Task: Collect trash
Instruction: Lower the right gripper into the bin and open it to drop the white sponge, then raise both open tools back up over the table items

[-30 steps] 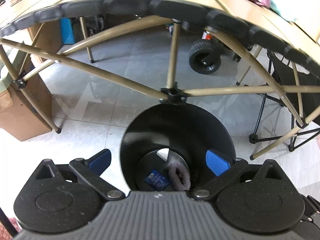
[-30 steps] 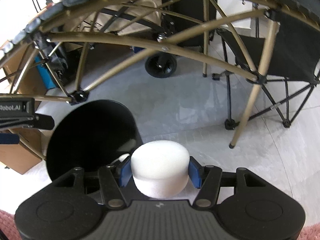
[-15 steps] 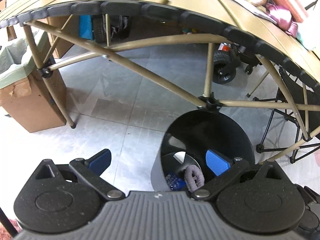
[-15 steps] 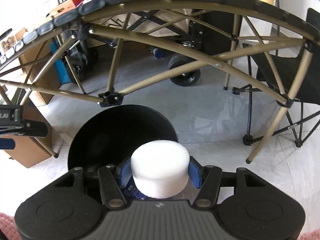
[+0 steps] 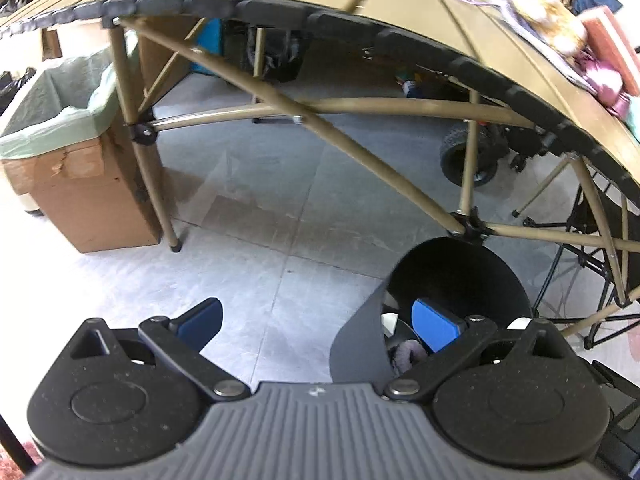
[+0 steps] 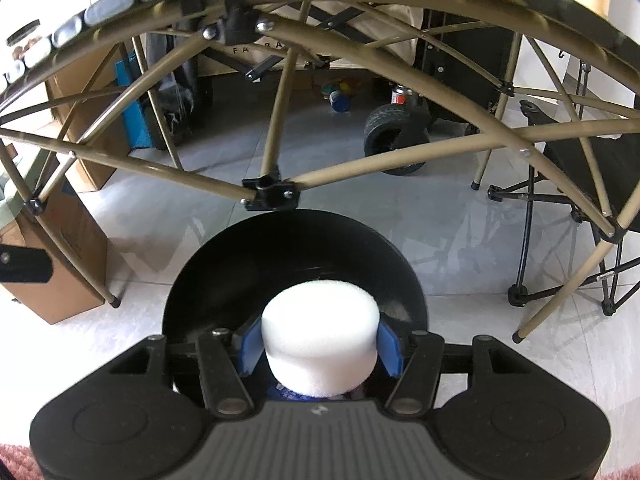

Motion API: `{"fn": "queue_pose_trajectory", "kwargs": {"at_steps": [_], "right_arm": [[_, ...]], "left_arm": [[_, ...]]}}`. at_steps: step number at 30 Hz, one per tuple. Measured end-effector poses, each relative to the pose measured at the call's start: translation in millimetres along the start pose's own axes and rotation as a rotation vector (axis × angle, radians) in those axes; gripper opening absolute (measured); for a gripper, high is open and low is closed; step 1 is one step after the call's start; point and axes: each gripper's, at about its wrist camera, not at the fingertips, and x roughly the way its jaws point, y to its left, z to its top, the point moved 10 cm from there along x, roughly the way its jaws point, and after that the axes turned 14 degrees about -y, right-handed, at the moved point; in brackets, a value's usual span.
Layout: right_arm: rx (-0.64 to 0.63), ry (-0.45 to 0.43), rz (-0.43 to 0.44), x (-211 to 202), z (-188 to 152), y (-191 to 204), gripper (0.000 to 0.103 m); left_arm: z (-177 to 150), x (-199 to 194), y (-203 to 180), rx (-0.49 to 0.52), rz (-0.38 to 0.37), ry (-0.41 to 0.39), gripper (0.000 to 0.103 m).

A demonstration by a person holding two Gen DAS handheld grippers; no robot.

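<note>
A round black bin (image 6: 224, 276) stands on the floor below the table edge. My right gripper (image 6: 319, 345) is shut on a white foam cylinder (image 6: 320, 334) and hangs right over the bin's mouth. In the left wrist view the same bin (image 5: 472, 276) sits at the lower right, with a grey fuzzy scrap (image 5: 408, 354) and something white inside. My left gripper (image 5: 316, 322) stands open with nothing between its blue pads (image 5: 434, 326); its right finger overlaps the bin's rim.
A tan folding table's frame (image 6: 360, 168) arches overhead, with black foam edging (image 5: 280, 12). A cardboard box lined with a green bag (image 5: 68, 128) stands at the left. A folding chair (image 6: 584, 184) and a black-wheeled cart (image 6: 394, 132) sit behind.
Both grippers slid sideways: the bin shifted from centre to the right in the left wrist view, and from the left to directly under the foam cylinder in the right wrist view.
</note>
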Motion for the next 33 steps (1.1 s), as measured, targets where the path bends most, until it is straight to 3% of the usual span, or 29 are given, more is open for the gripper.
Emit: {"fn": "queue_pose_trajectory", "kwargs": {"at_steps": [12,13,14,16,33], "right_arm": [[-0.050,-0.005,0.007,8.4,1.2,23.7,0.060],[-0.060,-0.012,0.005,8.1,2.1,24.9,0.071],[-0.066,-0.019,0.002,7.4,3.2,25.2,0.091],[-0.070,-0.032,-0.008,6.6,5.1,24.2,0.102],[-0.058,-0.048,-0.008,2.1,8.9,19.2,0.103]], "left_arm": [[0.3,-2.3,27.3,-0.031,0.021,0.000,0.103],[0.4,-2.2,27.9,-0.033,0.022,0.000,0.103],[0.5,-2.3,27.8,-0.033,0.022,0.000,0.103],[0.5,-2.7,28.0,-0.033,0.022,-0.002,0.103],[2.0,-5.3,26.1,-0.034,0.017,-0.010,0.103]]}}
